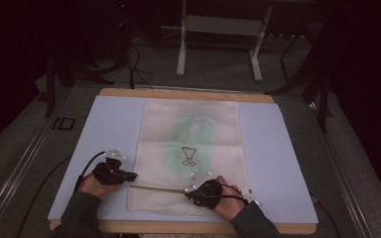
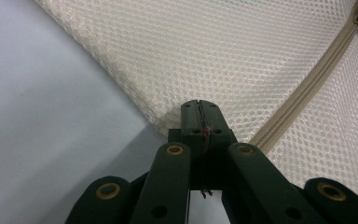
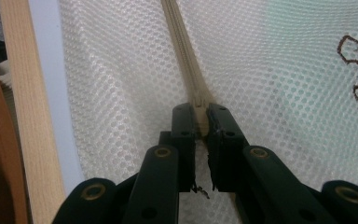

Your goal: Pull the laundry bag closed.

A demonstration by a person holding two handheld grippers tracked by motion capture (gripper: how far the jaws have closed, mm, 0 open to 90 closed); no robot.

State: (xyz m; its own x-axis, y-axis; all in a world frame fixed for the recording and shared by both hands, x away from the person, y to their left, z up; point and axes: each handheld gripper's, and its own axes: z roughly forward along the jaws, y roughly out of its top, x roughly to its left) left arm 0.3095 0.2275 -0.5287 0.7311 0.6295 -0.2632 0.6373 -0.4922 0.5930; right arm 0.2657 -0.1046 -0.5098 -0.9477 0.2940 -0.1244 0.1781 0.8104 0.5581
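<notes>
The mesh bag (image 1: 191,148) is light and limp. Left gripper (image 2: 199,108) clamps its corner; right gripper (image 3: 200,122) clamps the zipper (image 3: 186,65).

Left hand-held gripper (image 1: 129,175) and right hand-held gripper (image 1: 188,191) both clamped tight, tips pointing toward each other.

The mesh bag (image 1: 191,148) was cream-white with a fine honeycomb weave, a pale green tint showing ahead of the black right gripper (image 3: 201,122). Its zipper (image 3: 186,56) was beige. A dark brown outline emblem (image 1: 189,155) lay beyond. The mat (image 1: 109,129) beside the black left gripper (image 2: 200,112) was light blue.
</notes>
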